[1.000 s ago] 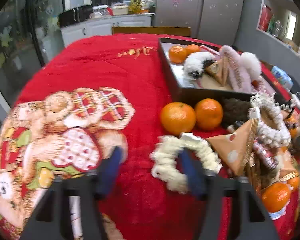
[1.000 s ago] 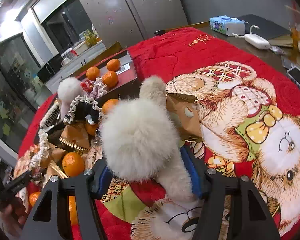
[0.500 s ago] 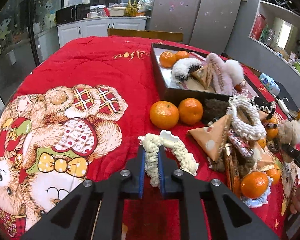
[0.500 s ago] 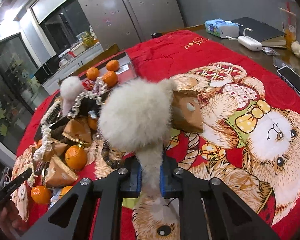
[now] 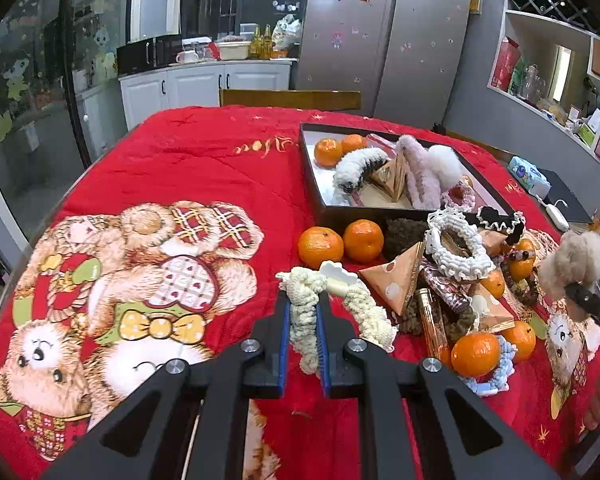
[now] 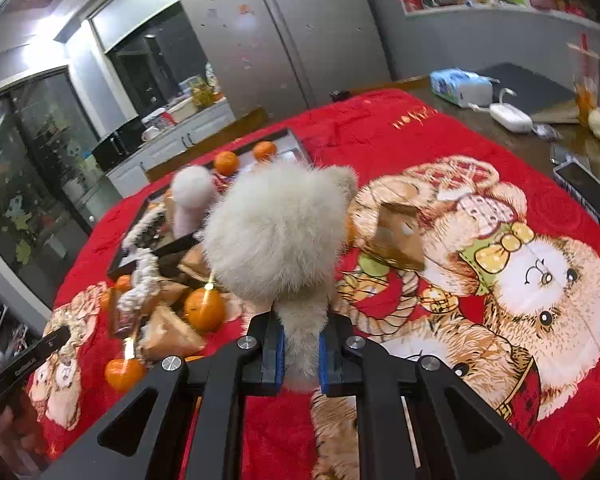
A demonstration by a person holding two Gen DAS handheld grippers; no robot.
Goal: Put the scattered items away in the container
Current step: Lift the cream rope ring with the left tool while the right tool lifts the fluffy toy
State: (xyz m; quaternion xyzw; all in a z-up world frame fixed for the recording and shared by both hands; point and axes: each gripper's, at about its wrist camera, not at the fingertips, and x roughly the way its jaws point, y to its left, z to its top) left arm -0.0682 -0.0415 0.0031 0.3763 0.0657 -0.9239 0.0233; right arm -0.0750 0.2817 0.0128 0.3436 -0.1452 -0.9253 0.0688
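My left gripper (image 5: 302, 312) is shut on a cream braided hair clip (image 5: 305, 320) and holds it just above the red blanket. My right gripper (image 6: 301, 332) is shut on the stem of a fluffy white pompom hair piece (image 6: 278, 228), lifted off the table; it also shows at the right edge of the left wrist view (image 5: 576, 264). The dark rectangular tray (image 5: 312, 184) stands beyond, holding oranges, furry clips and a paper wedge. It shows in the right wrist view (image 6: 140, 220) behind the pompom.
Loose items lie before the tray: two oranges (image 5: 342, 242), a white crocheted scrunchie (image 5: 456, 248), tan paper wedges (image 5: 396, 280), more oranges (image 5: 476, 354). A tissue pack (image 6: 460, 86), charger (image 6: 510, 116) and phone (image 6: 588, 190) lie on bare table at the right.
Both grippers closed from open: the left onto the braided clip, the right onto the pompom's stem. Both have since lifted and pulled back with their items.
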